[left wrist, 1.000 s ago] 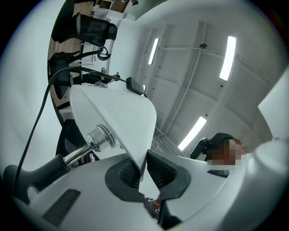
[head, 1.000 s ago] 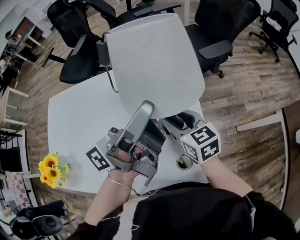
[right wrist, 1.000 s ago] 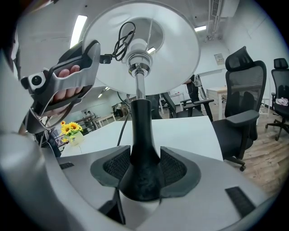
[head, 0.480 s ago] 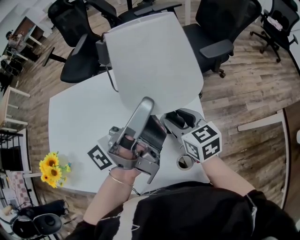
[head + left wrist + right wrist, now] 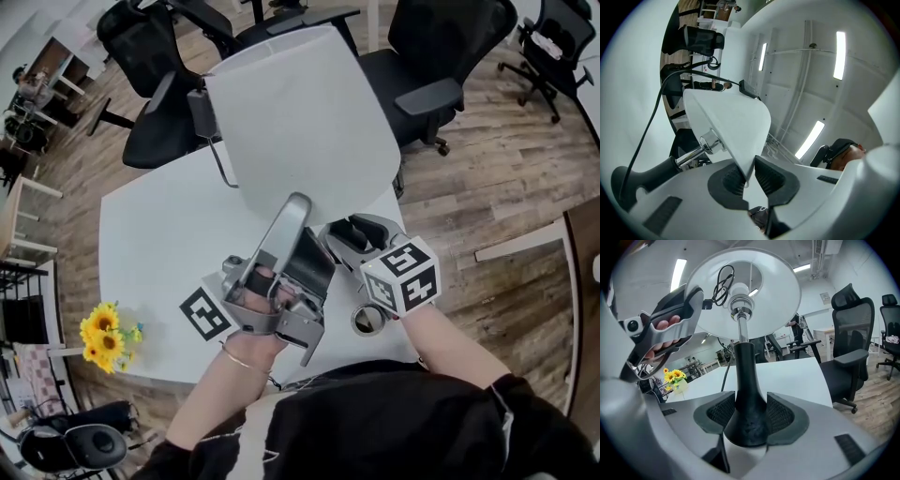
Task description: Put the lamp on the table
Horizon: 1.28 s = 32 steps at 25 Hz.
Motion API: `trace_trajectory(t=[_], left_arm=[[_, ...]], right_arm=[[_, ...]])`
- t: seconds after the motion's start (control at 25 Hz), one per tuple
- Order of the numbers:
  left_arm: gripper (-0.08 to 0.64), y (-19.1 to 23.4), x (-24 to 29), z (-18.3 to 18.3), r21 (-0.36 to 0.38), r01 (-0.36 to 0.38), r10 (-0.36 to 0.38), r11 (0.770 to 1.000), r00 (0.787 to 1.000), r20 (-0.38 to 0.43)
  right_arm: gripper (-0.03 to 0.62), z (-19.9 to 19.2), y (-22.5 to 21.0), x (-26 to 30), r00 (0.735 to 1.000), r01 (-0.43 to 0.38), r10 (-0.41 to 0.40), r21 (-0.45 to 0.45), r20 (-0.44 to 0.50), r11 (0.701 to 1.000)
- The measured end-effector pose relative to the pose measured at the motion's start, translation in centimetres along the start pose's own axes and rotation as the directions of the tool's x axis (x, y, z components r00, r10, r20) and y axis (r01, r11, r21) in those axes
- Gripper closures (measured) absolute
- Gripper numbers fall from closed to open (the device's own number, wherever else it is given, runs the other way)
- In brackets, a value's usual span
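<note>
Lamp [image 5: 745, 376] clamped betw right tool [image 5: 750, 414] pads.

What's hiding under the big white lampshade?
From below, the right gripper view shows a bulb socket, a looped black cord and a shiny stem on the black base. From above, the lampshade covers all that.

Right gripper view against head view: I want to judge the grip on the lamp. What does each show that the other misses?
Only the right gripper view shows the right tool clamped on the lamp's black flared stem, plus the bulb fitting under the white conical lampshade. Only the head view shows the lampshade's outer surface and the tool's black-and-white marker cube. Both show the white table, yellow sunflowers and black office chairs.
</note>
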<state>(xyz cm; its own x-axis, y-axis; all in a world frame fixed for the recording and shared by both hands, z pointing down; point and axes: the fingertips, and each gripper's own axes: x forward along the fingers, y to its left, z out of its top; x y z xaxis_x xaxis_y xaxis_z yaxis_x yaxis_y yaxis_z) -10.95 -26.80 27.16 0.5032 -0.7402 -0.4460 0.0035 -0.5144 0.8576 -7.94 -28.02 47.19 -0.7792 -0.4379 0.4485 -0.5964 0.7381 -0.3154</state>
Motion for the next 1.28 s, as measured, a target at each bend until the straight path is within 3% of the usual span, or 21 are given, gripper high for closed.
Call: trace_trajectory(t=[0.2,0.84,1.12,1.2,1.28], left_arm=[[0.511,-0.4,-0.5,-1.5,0.019,0.0,0.001,1.0,0.999,-0.047],[0.495,-0.6,-1.4,-2.5,0.07,-0.027,0.03,0.997,0.998,-0.047],[0.492,-0.5,-1.7,-2.4,0.068,-0.038,0.041,0.997,0.999,-0.032],[0.492,-0.4,-1.9,-2.3,0.064,-0.041,0.043,0.997,0.999,-0.024],[0.492,-0.3,-1.9,-2.3,0.058,-0.042,0.043,0.997,0.999,-0.015]], right_arm=[[0.37,-0.5,0.1,-0.1,1.0,0.006,-0.006,0.012,-0.006,1.0],[0.37,-1.8,0.2,-1.0,0.999,0.024,-0.024,0.016,-0.027,1.0],[0.377,-3.5,0.0,-2.1,0.998,0.049,-0.044,0.109,-0.05,0.993],[0.399,-3.7,0.0,-2.4,0.998,0.047,-0.042,0.126,-0.042,0.991],[0.464,-3.5,-0.2,-3.0,0.999,0.051,-0.049,0.134,-0.023,0.99]])
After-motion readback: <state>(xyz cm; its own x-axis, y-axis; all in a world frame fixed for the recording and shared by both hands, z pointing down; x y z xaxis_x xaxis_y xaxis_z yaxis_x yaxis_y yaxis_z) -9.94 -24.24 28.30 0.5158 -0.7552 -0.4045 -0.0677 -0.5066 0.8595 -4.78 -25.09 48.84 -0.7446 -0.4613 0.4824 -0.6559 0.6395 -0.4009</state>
